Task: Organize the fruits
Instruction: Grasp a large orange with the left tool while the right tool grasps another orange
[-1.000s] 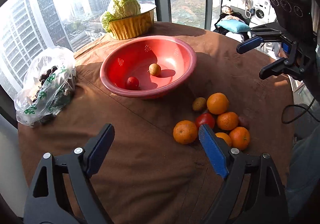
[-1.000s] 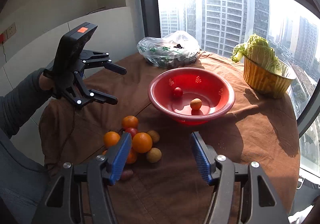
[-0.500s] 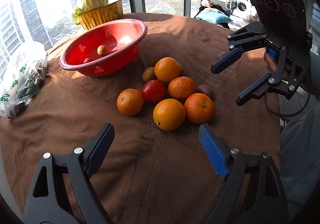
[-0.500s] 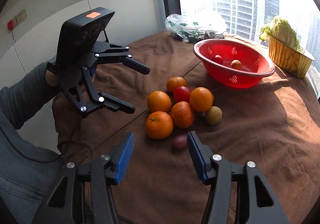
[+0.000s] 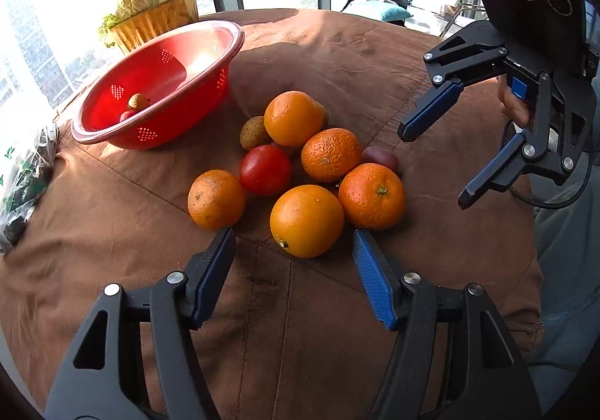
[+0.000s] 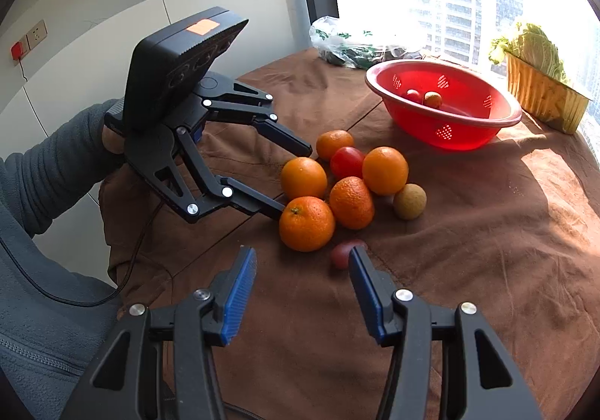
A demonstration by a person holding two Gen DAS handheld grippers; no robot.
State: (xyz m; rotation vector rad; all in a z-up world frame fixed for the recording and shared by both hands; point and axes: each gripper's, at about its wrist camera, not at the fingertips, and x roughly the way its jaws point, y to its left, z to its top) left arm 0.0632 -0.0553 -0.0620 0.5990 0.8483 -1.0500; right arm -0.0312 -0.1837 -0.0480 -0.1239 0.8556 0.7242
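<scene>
A cluster of several oranges with a red tomato (image 5: pixel 265 169), a brown longan-like fruit (image 5: pixel 254 132) and a small purple fruit (image 5: pixel 379 157) lies on the brown cloth. My left gripper (image 5: pixel 294 245) is open, its jaws just short of the nearest orange (image 5: pixel 306 220). My right gripper (image 6: pixel 302 258) is open, close to another orange (image 6: pixel 306 224) and the purple fruit (image 6: pixel 342 253). The red colander bowl (image 5: pixel 210 41) holds a small red fruit (image 6: pixel 413 96) and a brown one (image 6: pixel 432 99).
A yellow basket with a cabbage (image 5: pixel 159 17) stands behind the bowl by the window. A plastic bag of dark produce (image 6: pixel 350 45) lies at the table's far edge. The round table's edge (image 5: pixel 536 270) is near the person.
Both grippers have moved closer to the fruit pile; the left now nearly reaches the nearest orange. The right has dropped lower toward the pile. Both stay open.
</scene>
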